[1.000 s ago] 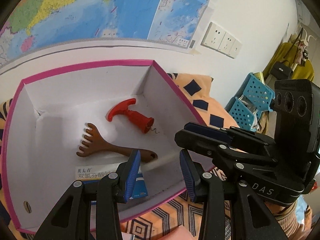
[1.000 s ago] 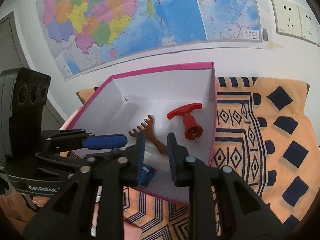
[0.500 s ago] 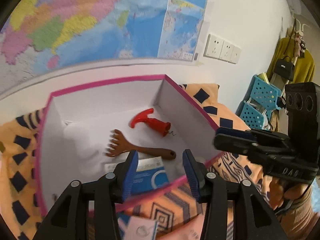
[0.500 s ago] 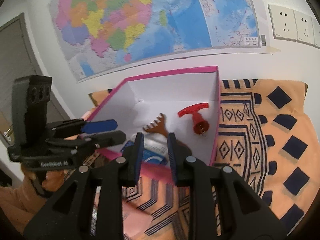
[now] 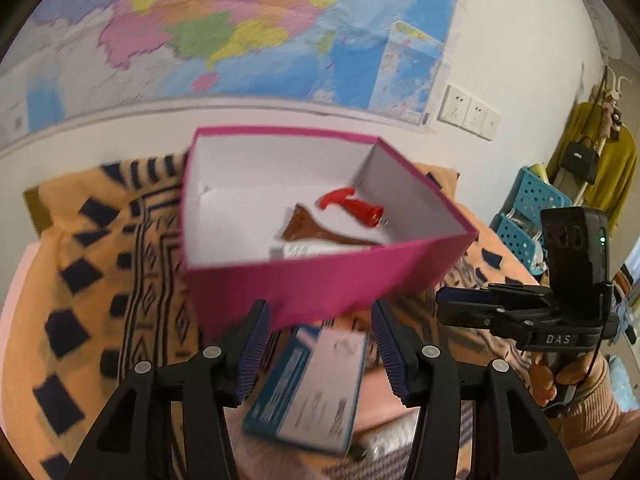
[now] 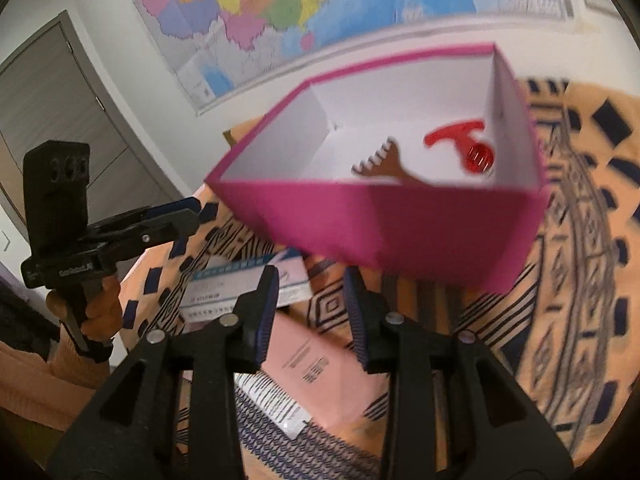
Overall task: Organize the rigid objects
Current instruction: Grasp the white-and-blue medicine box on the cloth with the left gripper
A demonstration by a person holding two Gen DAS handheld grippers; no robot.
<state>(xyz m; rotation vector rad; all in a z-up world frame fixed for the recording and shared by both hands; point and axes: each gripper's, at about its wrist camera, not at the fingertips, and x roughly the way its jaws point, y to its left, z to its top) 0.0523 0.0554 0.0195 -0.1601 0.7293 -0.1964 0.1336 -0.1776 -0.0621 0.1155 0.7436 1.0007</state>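
Note:
A pink box (image 5: pixel 328 280) with white inside stands on the patterned cloth. In it lie a red corkscrew (image 5: pixel 352 208), a brown wooden rake (image 5: pixel 316 232) and a white carton (image 5: pixel 308 250). My left gripper (image 5: pixel 320 352) hovers in front of the box's near wall, jaws opening and empty. Below its gap a blue and white carton (image 5: pixel 312 384) lies on the cloth. My right gripper (image 6: pixel 310 312) is also in front of the box (image 6: pixel 380 220), jaws opening, nothing between them. Under it lie the carton (image 6: pixel 240 284) and a pink packet (image 6: pixel 320 364).
An orange cloth (image 5: pixel 100 280) with dark diamonds covers the surface. A patterned sachet (image 6: pixel 272 400) lies beside the pink packet. Blue perforated baskets (image 5: pixel 532 208) stand at the right. A map (image 5: pixel 240 28) and wall sockets (image 5: pixel 468 112) hang behind; a grey door (image 6: pixel 52 112) stands left.
Both grippers have drawn back from over the box to in front of its near wall. Their jaws stand wider apart. The carton and packet on the cloth have come into view.

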